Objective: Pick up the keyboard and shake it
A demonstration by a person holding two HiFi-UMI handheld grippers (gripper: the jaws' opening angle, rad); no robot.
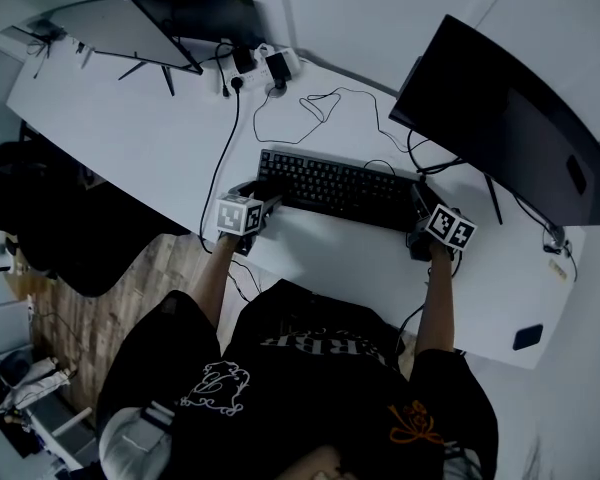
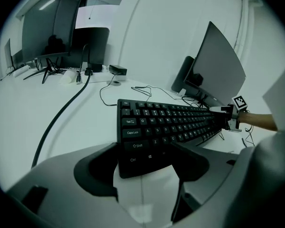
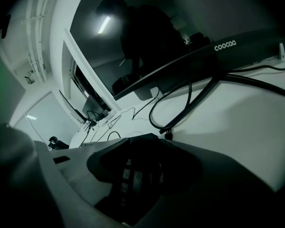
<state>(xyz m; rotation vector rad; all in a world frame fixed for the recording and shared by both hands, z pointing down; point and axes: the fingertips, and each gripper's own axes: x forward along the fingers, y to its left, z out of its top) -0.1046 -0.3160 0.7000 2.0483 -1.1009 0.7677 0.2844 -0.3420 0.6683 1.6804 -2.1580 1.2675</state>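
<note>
A black keyboard (image 1: 340, 188) lies across the middle of the white desk (image 1: 130, 138), and each gripper holds one end of it. My left gripper (image 1: 265, 200) is shut on the left end. In the left gripper view its jaws (image 2: 145, 160) press the front and back edges by the Ctrl and Shift keys of the keyboard (image 2: 171, 122). My right gripper (image 1: 420, 218) clamps the right end and shows at the far end in the left gripper view (image 2: 230, 118). In the right gripper view, dark keys of the keyboard (image 3: 126, 175) sit between the right gripper (image 3: 140, 167) jaws. I cannot tell whether the keyboard is off the desk.
A large dark monitor (image 1: 510, 118) stands at the right rear, close behind the keyboard's right end. Another monitor (image 1: 130, 28) stands at the left rear. A power strip (image 1: 260, 68) and loose cables (image 1: 320, 103) lie behind the keyboard. A small black item (image 1: 527, 336) lies at the near right.
</note>
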